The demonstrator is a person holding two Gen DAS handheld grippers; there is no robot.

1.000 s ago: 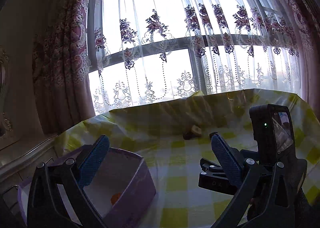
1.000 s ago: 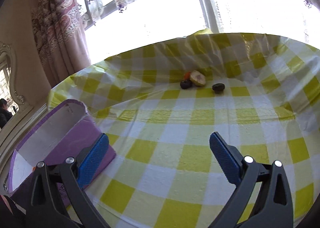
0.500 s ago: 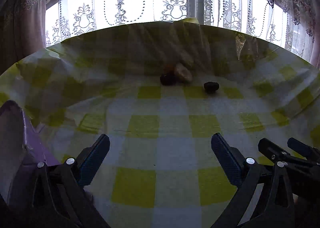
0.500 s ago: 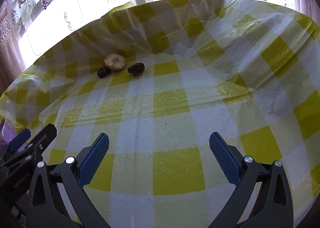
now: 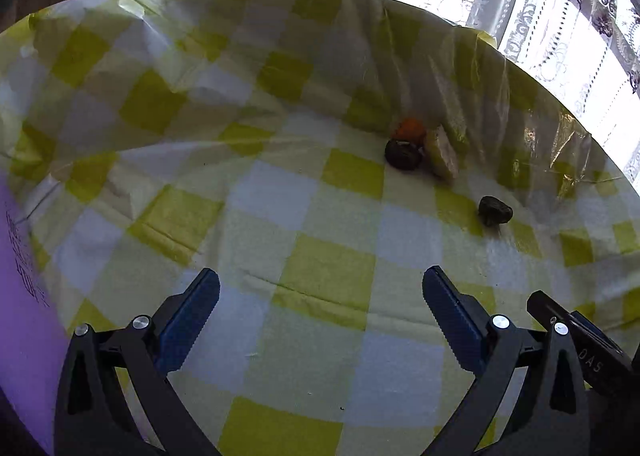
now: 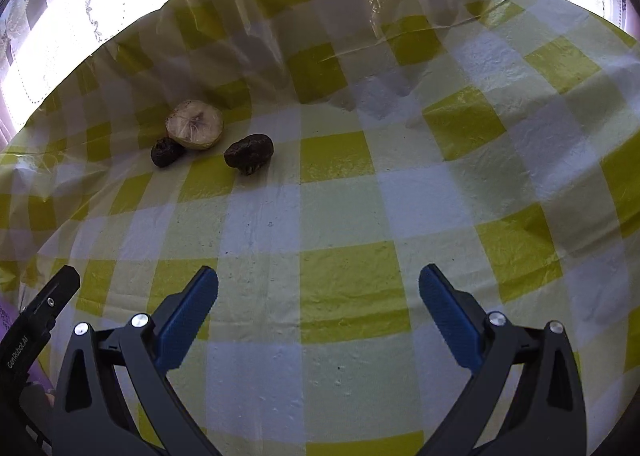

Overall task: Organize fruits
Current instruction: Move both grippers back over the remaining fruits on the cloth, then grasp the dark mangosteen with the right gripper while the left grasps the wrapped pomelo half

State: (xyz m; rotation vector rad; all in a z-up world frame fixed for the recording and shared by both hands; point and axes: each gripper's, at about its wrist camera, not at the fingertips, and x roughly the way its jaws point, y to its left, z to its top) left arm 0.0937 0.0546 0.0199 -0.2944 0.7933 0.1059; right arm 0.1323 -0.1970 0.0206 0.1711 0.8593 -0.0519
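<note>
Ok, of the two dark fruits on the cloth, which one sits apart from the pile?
The lone dark fruit, lying by itself on the checked tablecloth. The other dark fruit touches the pale cut fruit, with an orange fruit behind it.

Tablecloth [image 6: 340, 216]: thin plastic sheet, yellow/white check, glossy, creased, wrinkled up at the far edge. Right gripper [image 6: 318, 296] and left gripper [image 5: 320, 298]: matt black plastic arms, silver metal screw heads, blue ribbed rubbery pads [image 6: 188, 316]. Two dark fruits [image 6: 249, 154] [image 6: 166, 152]: wrinkled, dull skin. Cut fruit [image 6: 195, 130]: pale, fibrous matt face. Orange fruit [image 5: 409, 129]: smooth. Box [image 5: 24, 316]: purple matt card. Curtain [image 5: 560, 16]: sheer lace cloth.
</note>
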